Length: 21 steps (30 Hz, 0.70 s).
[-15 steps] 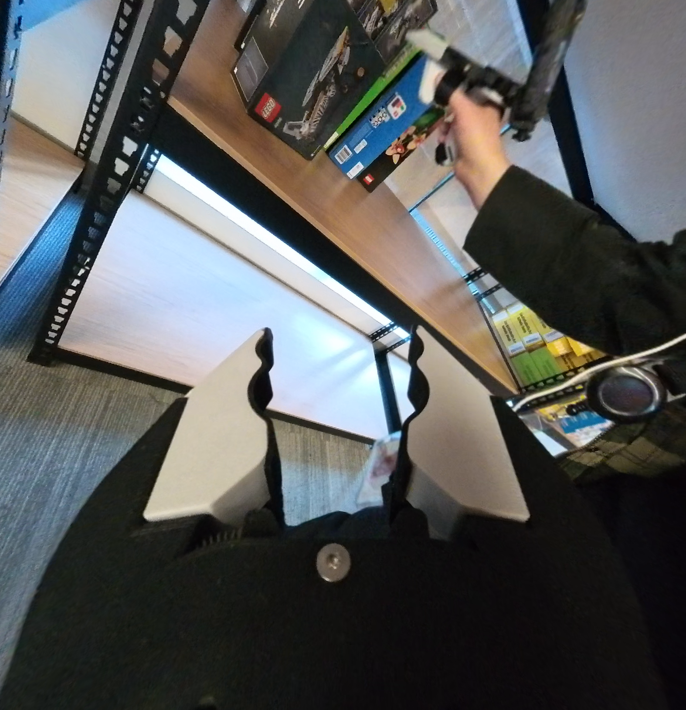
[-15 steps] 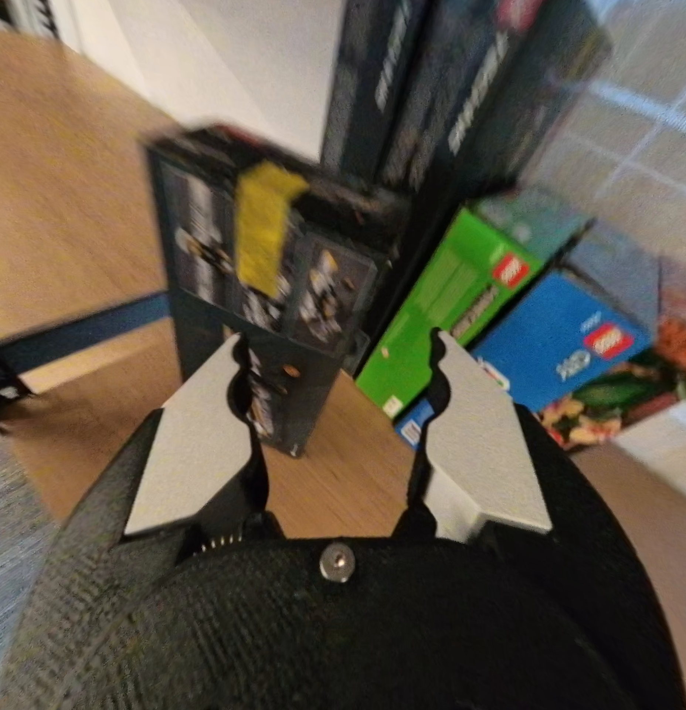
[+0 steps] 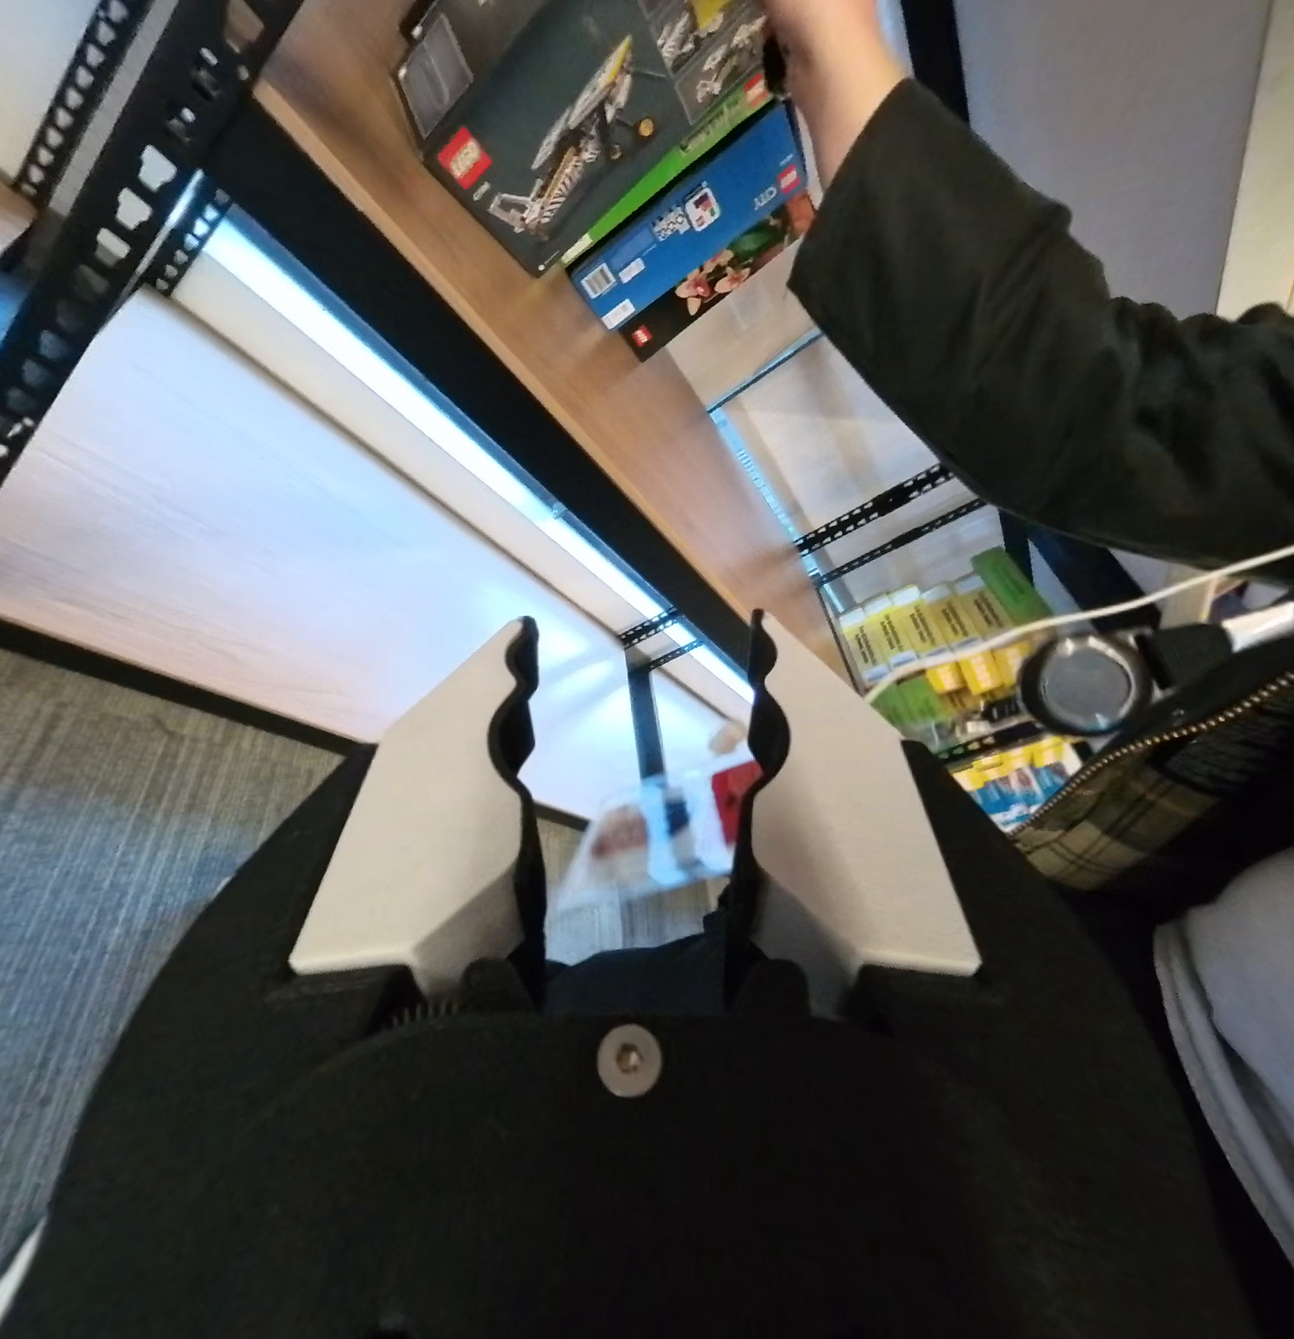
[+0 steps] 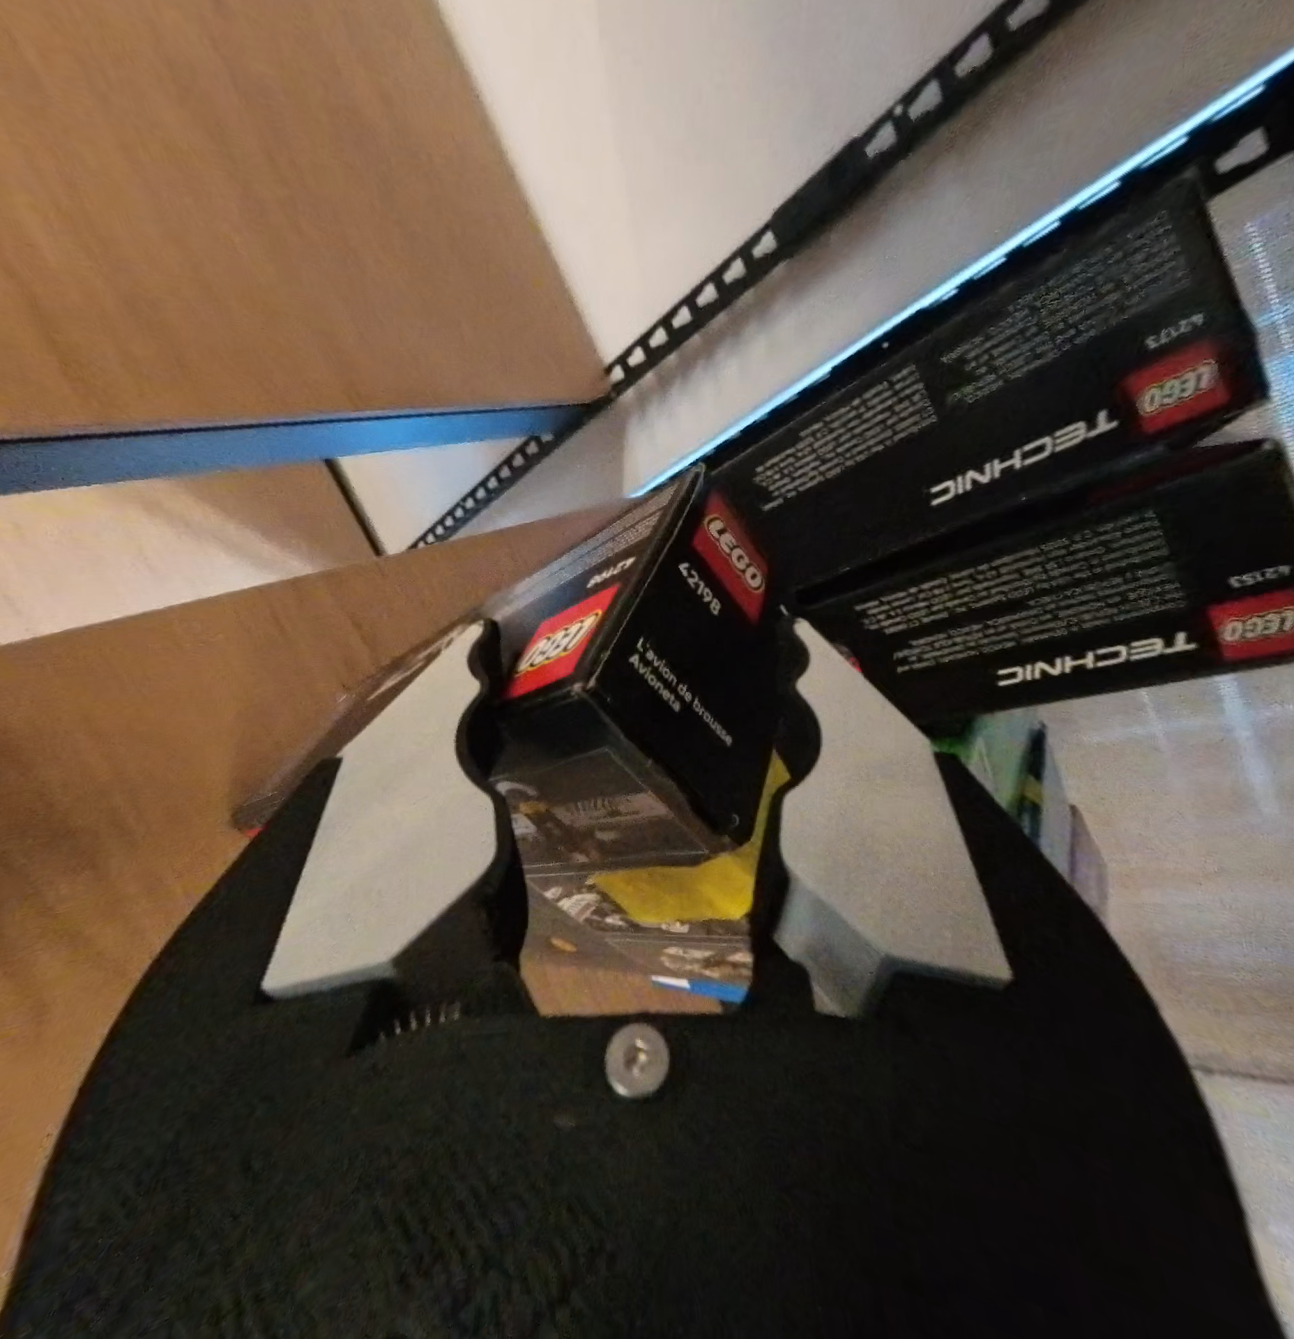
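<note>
My right gripper (image 4: 637,652) is closed around a small black toy box (image 4: 673,695) with red logos and a yellow patch. The box fills the gap between the jaws and is tilted over the wooden shelf (image 4: 122,724). My left gripper (image 3: 640,637) is open and empty. It hangs low below the shelf board (image 3: 557,377) and points towards the carpet and a far rack. In the left wrist view a dark-sleeved arm (image 3: 1028,326) reaches up to the boxes at the top edge. The right gripper itself does not show there.
Two long black boxes (image 4: 992,435) (image 4: 1064,616) stand right of the held box. On the shelf lie a dark box (image 3: 550,145), a blue box (image 3: 702,224) and a flower box (image 3: 716,290). A black perforated upright (image 3: 86,217) is at left. Yellow boxes (image 3: 934,637) fill a far rack. The grippers' ends are close to 55 cm from one another.
My right gripper has moved forward onto the black box, narrowed around it and rolled. The left gripper has shifted a little and stays open. The arm has reached farther up.
</note>
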Tool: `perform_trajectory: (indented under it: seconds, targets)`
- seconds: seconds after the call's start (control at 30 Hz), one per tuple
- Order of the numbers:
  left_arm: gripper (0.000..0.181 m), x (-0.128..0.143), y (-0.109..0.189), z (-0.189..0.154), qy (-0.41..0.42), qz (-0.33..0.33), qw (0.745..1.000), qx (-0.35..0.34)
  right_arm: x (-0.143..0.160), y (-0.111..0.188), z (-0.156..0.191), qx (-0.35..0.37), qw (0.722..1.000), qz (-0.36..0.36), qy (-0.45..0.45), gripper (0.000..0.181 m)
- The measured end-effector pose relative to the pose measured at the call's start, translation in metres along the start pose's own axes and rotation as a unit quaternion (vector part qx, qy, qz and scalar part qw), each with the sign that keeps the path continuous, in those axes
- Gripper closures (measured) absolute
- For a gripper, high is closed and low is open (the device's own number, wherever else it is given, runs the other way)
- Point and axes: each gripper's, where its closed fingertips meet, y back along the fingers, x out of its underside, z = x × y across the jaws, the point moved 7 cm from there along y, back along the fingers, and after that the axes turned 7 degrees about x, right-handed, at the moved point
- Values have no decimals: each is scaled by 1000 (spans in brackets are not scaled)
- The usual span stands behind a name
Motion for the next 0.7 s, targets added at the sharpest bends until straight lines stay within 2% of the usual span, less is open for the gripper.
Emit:
perform_trajectory:
  seconds: [0.07,0.17,0.33,0.43,0.47,0.53,0.6,0.63,0.7]
  targets:
    - [125,1,-3,-3,-13,10,1000,6,5,4,0,-8,1000,-5,20,112]
    - [123,8,-7,-1,-3,22,999,25,16,18,1,-26,995,-73,57,117]
    - [123,16,-14,12,13,12,999,35,45,52,-13,-146,954,-226,130,119]
    - [123,14,-20,14,12,13,999,45,62,65,-22,-177,942,-249,143,119]
    - [123,14,-22,15,10,18,999,47,65,66,-24,-166,946,-245,129,116]
    - [123,13,-25,16,5,27,998,50,71,65,-32,-112,966,-222,78,87]
    - [124,9,-26,17,4,28,998,51,77,71,-40,-79,974,-212,-27,75]
    - [124,7,-25,17,4,27,998,50,81,73,-42,-79,969,-214,-97,72]
    - [124,3,-24,17,4,27,998,48,97,66,-29,-146,948,-196,-206,72]
